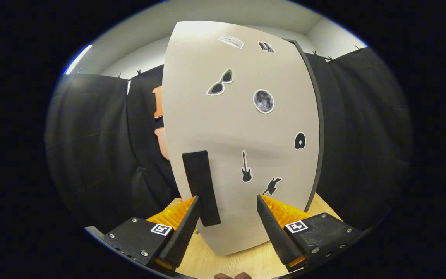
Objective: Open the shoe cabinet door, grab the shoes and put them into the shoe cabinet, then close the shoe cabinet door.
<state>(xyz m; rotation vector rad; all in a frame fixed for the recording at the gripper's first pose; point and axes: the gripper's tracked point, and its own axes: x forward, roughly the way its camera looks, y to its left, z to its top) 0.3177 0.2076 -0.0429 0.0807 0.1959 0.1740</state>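
The shoe cabinet's pale door (242,128) stands shut straight ahead, covered with several small black stickers. A black upright bar handle (201,187) is fixed near its left side. My gripper (227,202) is open and close to the door. The left fingertip (190,217) sits just beside the lower part of the handle, the right fingertip (266,217) well to its right. The handle lies between the fingers, nearer the left one, and is not pressed by both. No shoes appear here.
The cabinet stands on a light wooden tabletop (242,261). Its dark right edge (318,128) shows along the door. Black cloth walls (91,147) close in on both sides. Fingertips of a person's hand (232,276) peek in at the bottom.
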